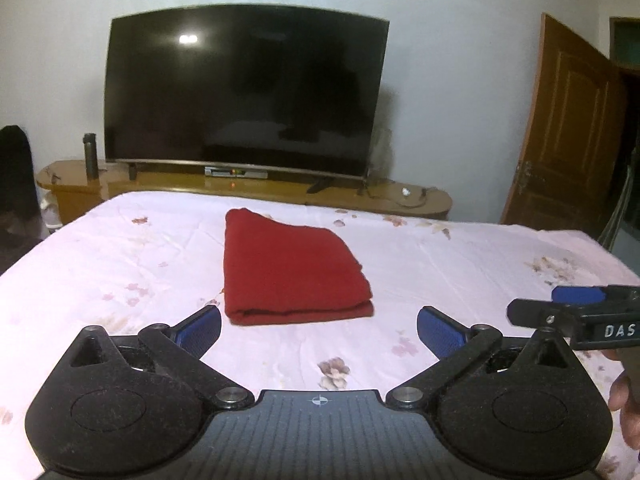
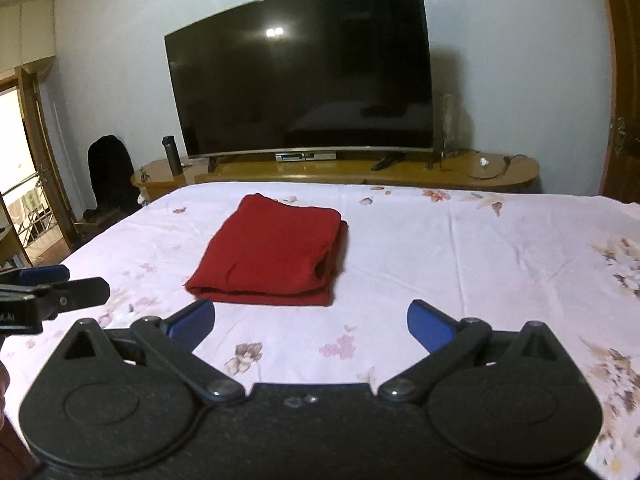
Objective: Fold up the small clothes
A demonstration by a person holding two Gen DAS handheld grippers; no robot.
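Observation:
A red garment (image 1: 292, 268) lies folded into a neat rectangle on the pink floral bedsheet (image 1: 120, 264); the right wrist view shows the same garment (image 2: 272, 256) with its layered fold edges at the near and right sides. My left gripper (image 1: 318, 330) hovers above the sheet just short of the garment, jaws wide open and empty. My right gripper (image 2: 310, 322) is likewise wide open and empty, held back from the garment. Each gripper shows at the edge of the other's view: the right one (image 1: 576, 312), the left one (image 2: 48, 296).
Beyond the bed's far edge stands a long wooden TV stand (image 1: 256, 188) with a big dark television (image 1: 244, 96), a dark flask (image 1: 90, 156) and cables. A brown door (image 1: 560, 128) is open at right. A dark chair (image 2: 110, 172) stands at the left.

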